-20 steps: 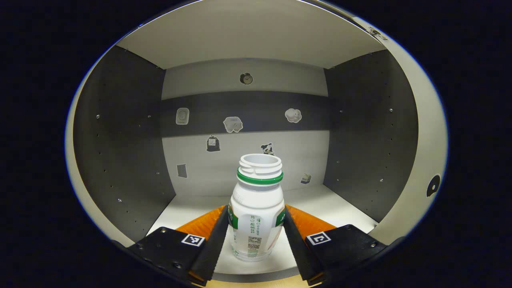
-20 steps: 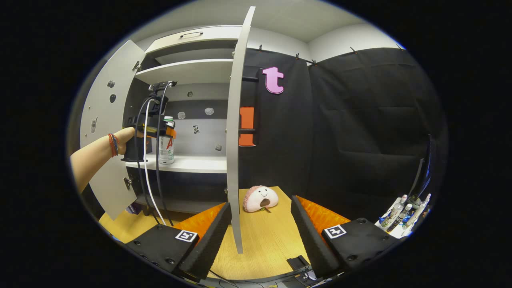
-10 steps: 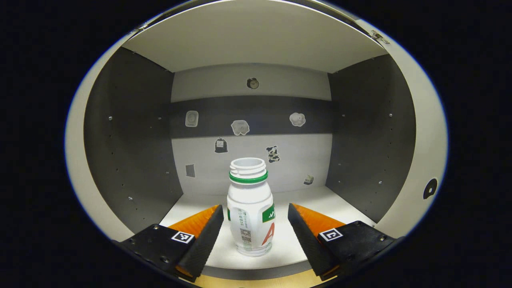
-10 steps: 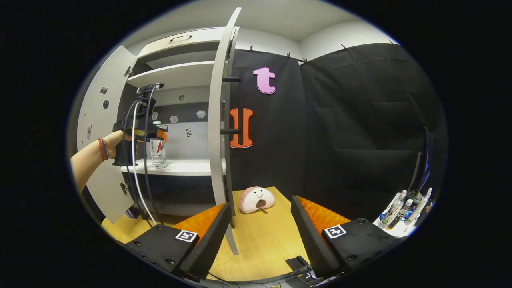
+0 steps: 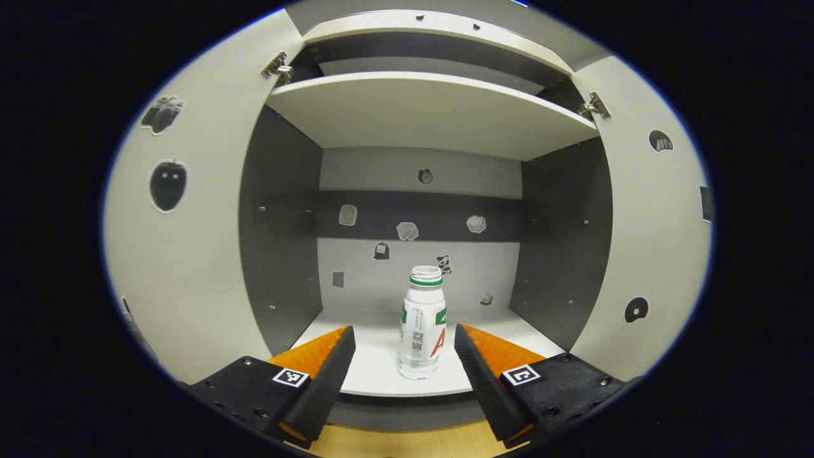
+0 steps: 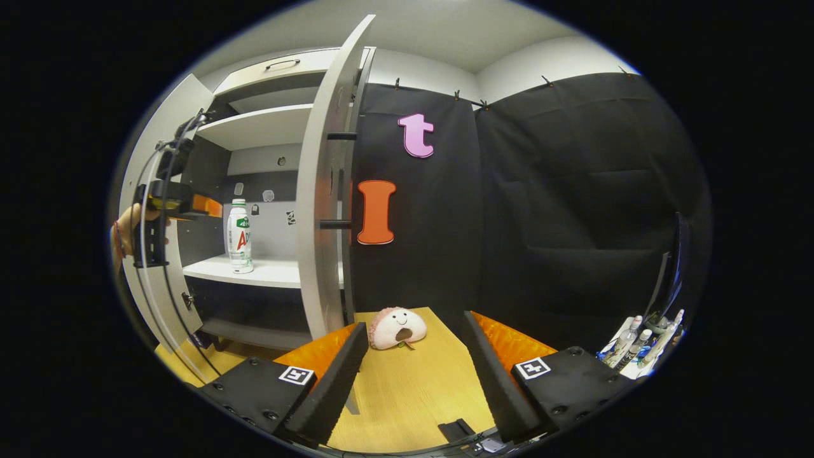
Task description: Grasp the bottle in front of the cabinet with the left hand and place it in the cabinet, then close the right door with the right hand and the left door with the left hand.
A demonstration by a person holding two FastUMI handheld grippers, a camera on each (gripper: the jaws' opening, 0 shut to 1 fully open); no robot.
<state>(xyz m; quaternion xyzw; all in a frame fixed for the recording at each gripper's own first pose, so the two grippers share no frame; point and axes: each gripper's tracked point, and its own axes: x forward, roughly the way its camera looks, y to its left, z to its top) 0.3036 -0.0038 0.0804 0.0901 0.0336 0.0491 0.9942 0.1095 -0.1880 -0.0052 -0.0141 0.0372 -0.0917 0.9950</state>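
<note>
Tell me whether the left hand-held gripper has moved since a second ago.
Yes. The left hand-held gripper has backed out of the cabinet, leaving the bottle standing on the shelf, beyond its fingertips.

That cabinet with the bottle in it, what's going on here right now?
A person holds a two-finger gripper in each hand. The bottle stands upright on the cabinet shelf, uncapped and untouched. The left gripper is open in front of the shelf edge, its fingers apart from the bottle. Both doors are open. The right gripper is open and empty above the wooden table, with the right door edge-on just ahead of it. A plush toy lies on the table.
</note>
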